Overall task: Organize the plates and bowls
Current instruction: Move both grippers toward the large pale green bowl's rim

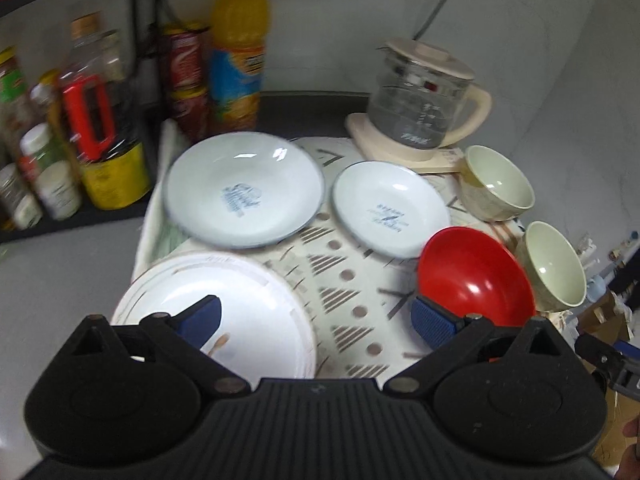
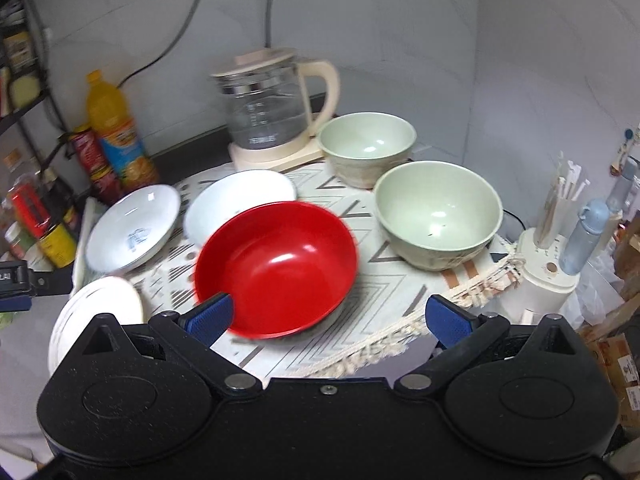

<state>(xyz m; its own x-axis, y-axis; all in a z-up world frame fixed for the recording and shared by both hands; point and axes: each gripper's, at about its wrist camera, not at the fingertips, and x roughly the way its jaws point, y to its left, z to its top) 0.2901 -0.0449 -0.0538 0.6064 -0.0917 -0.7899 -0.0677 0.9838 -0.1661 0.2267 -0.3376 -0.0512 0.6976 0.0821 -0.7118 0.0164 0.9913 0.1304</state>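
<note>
On a patterned cloth [image 1: 352, 280] lie a large white plate [image 1: 212, 312] at the near left, two blue-rimmed white plates [image 1: 244, 188] [image 1: 394, 208], a red bowl [image 1: 476, 276] and two pale green bowls [image 1: 498, 182] [image 1: 554, 264]. My left gripper [image 1: 316, 320] is open and empty, its left finger over the large plate. In the right wrist view my right gripper [image 2: 328, 318] is open and empty, just in front of the red bowl [image 2: 280, 268]. The green bowls [image 2: 368, 144] [image 2: 438, 210] stand behind it, the white plates [image 2: 134, 226] [image 2: 236, 200] [image 2: 96, 312] to the left.
A glass kettle [image 1: 424, 100] on a cream base stands at the back. An orange juice bottle [image 1: 238, 48], cans and jars on a black rack [image 1: 80, 120] line the left. A utensil holder [image 2: 548, 264] and blue bottle [image 2: 582, 236] stand right of the cloth's fringed edge.
</note>
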